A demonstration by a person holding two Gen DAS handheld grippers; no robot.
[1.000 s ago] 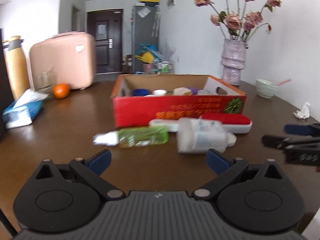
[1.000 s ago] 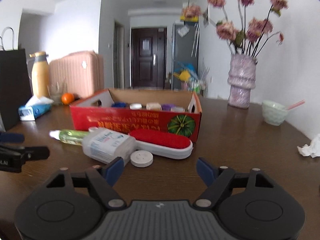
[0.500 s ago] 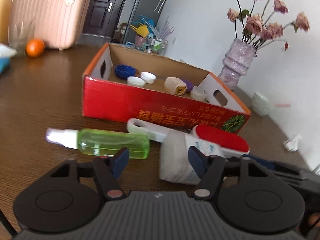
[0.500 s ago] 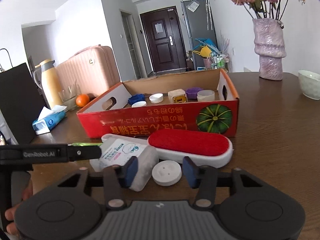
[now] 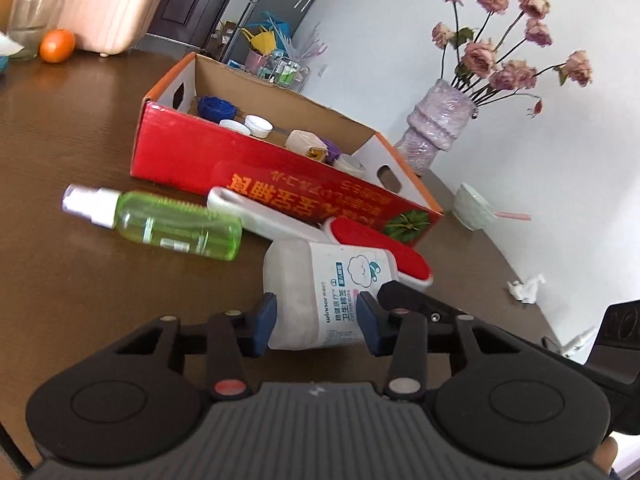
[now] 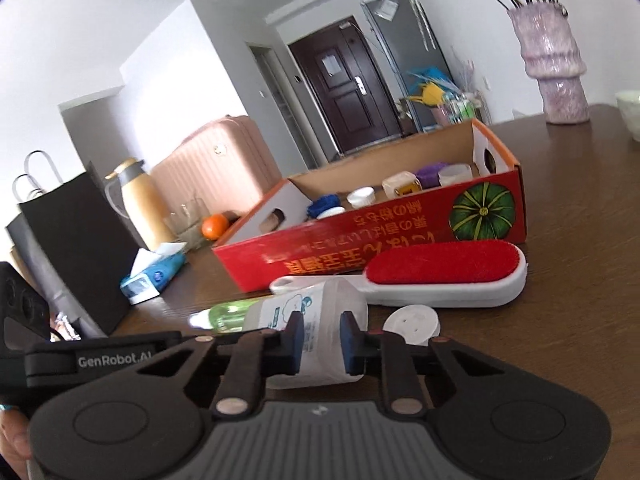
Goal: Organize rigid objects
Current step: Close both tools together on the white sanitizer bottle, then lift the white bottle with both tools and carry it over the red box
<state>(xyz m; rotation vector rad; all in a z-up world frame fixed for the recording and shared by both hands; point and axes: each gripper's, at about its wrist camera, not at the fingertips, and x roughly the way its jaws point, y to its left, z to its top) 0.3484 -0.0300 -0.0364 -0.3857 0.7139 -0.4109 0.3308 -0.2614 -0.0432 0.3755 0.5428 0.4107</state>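
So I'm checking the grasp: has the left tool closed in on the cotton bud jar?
Yes. The left tool moved forward toward the red box, its jaws closing around the cotton bud jar.

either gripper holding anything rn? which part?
Both are shut on the cotton-swab jar, lying on the table: left gripper across its body, right gripper on its open mouth end.

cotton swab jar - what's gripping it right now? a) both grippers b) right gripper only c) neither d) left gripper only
a: the left gripper has its blue pads against the sides of the cotton swab jar, and the right gripper is closed on the jar's other end.
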